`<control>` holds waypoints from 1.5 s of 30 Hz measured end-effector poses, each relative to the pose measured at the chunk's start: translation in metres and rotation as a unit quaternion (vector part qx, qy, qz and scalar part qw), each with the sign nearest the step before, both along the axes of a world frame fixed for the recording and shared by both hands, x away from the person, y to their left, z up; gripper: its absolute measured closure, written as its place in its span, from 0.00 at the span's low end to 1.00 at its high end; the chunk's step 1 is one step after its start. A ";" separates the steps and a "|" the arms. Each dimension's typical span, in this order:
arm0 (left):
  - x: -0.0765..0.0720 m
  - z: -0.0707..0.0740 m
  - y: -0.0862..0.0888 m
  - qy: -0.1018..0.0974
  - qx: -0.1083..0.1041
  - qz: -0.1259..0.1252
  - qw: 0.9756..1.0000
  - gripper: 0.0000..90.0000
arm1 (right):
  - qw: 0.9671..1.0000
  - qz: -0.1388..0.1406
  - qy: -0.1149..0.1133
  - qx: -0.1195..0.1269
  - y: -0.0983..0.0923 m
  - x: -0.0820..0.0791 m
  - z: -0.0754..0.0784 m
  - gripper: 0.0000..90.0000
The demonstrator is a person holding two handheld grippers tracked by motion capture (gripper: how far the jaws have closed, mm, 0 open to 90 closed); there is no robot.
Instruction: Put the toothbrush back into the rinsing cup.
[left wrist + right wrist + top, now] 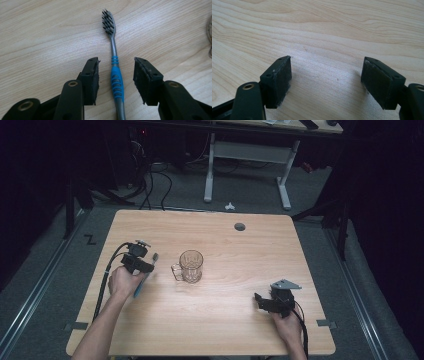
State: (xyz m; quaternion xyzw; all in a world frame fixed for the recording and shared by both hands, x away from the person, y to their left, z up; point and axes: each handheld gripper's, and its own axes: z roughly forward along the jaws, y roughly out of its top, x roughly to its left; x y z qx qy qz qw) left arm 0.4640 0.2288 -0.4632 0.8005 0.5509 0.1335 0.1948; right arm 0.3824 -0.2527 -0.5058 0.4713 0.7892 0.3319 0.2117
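The toothbrush (115,72) is lying flat on the wooden table (225,320), bristles pointing away from the person, its blue-and-grey handle sitting between the pads of the left gripper (115,75) — a gap is showing on each side, so nothing is pressing on it. Seen from above, the brush (146,276) is resting at the table's left side, just left of a glass mug (190,266) standing upright near the middle. Well apart at the right, the right gripper (325,75) is hovering low over bare wood, jaws spread wide and holding nothing
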 end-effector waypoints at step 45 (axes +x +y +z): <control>0.003 -0.003 -0.001 0.008 -0.018 0.007 1.000 0.89 | 1.000 0.000 0.000 0.000 0.000 0.000 0.000 0.27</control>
